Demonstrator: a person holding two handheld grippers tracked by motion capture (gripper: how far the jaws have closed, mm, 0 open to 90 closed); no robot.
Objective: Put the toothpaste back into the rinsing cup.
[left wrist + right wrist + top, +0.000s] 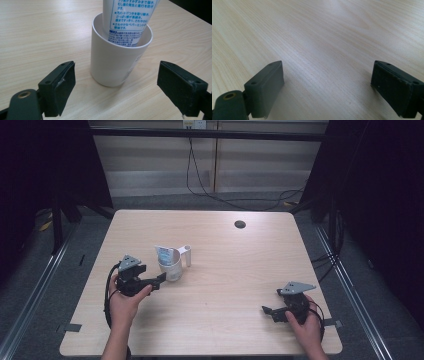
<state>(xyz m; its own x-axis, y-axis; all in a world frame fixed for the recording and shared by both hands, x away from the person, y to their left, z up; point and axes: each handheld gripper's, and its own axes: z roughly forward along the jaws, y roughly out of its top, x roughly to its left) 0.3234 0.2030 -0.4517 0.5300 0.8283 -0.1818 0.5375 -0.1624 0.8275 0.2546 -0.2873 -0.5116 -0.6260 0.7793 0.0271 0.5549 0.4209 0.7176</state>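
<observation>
Hands come in from the bottom edge of the high view, each holding a black two-fingered gripper over a pale wood-grain counter (225, 270).

Nearest, at the lower right, the right gripper (270, 312) sits low over the counter's front right area, pointing left toward the middle. In the right gripper view its fingers (265, 87) stand wide apart with bare wood between them; they hold nothing. A grey three-cornered plate rides on top of it.

A little farther in, on the left side, the left gripper (161, 280) points right toward a white cup (171, 267). Its fingers (60, 87) are also spread wide and grip nothing. In the left gripper view the cup (113, 58) stands upright on the counter just ahead of the open fingers, roughly centred in the gap between them; the fingers are apart from its wall. From above, the fingertips appear just beside the cup's base.

Inside the cup stands a white tube (130, 20) with blue print, leaning against the rim; its upper part rises above the cup. A white handle-like piece (186, 254) sticks up at the cup's far right side.

Farther back, near the counter's rear edge, is a dark round hole (240, 224). Beyond the counter, black cables (200, 180) trail across a grey floor toward a pale wall.
</observation>
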